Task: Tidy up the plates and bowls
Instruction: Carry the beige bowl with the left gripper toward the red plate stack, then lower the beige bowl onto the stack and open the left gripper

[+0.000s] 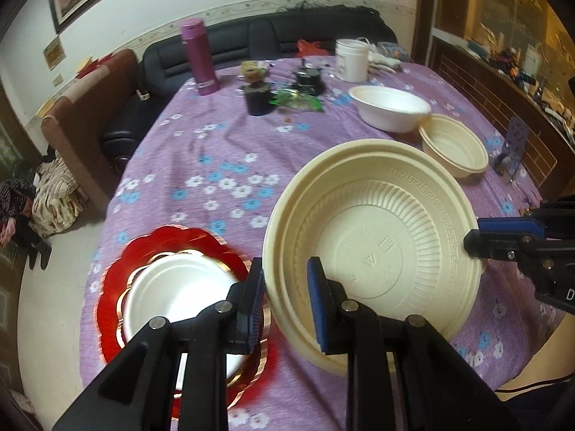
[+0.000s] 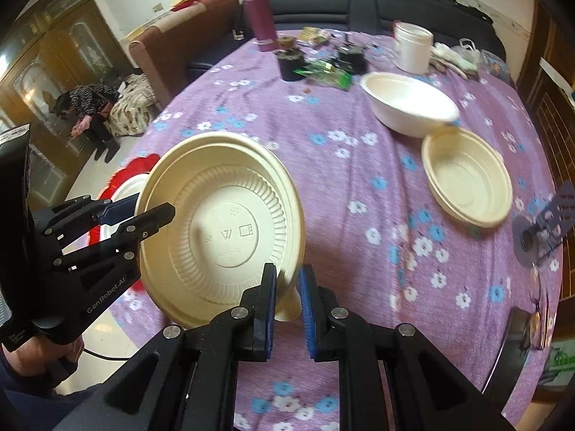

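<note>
A large cream ribbed plate [image 1: 373, 248] hangs tilted above the purple flowered tablecloth [image 1: 215, 151], held by both grippers. My left gripper [image 1: 285, 309] is shut on its near-left rim, the rim between the blue pads. My right gripper [image 2: 287, 309] is shut on the opposite rim [image 2: 287, 287]; it shows at the right in the left wrist view [image 1: 503, 240]. The plate also shows in the right wrist view [image 2: 219, 222]. A red scalloped plate [image 1: 118, 280] with a white bowl [image 1: 179, 287] on it lies below left. A white bowl [image 1: 390, 107] and a cream bowl [image 1: 454, 145] sit at the far right.
A purple thermos [image 1: 199, 57], a white tub [image 1: 352, 59], dark pots [image 1: 257, 98] and a green packet [image 1: 298, 100] stand at the table's far end. A black sofa [image 1: 251, 36] lies behind. A purple stand [image 2: 542, 226] sits at the right edge.
</note>
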